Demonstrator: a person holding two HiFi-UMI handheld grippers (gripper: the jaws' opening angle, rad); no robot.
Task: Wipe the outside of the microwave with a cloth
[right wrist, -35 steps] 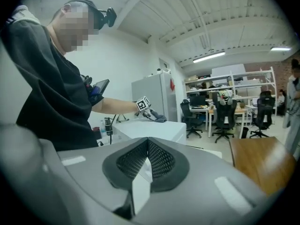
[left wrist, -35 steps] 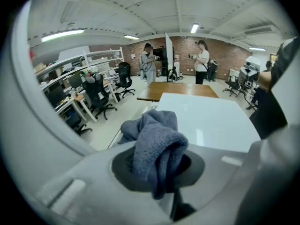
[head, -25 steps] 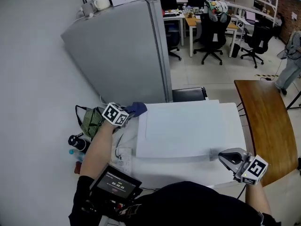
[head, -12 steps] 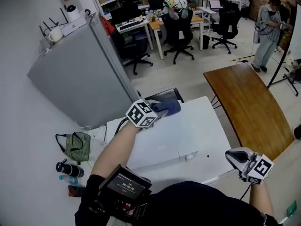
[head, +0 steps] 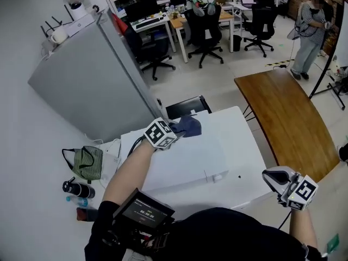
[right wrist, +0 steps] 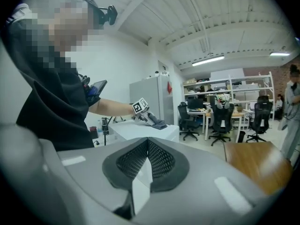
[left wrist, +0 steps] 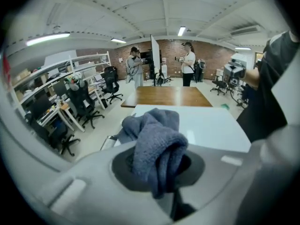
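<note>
Here, one cloth, clamped in the left gripper, rests at the far edge of the one microwave; the right gripper, jaws together, holds nothing.

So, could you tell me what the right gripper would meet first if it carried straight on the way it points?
Most likely the side of the white microwave, which sits directly beyond the right gripper and its shut tongs. Nothing shows in between, though depth is hard to judge.
</note>
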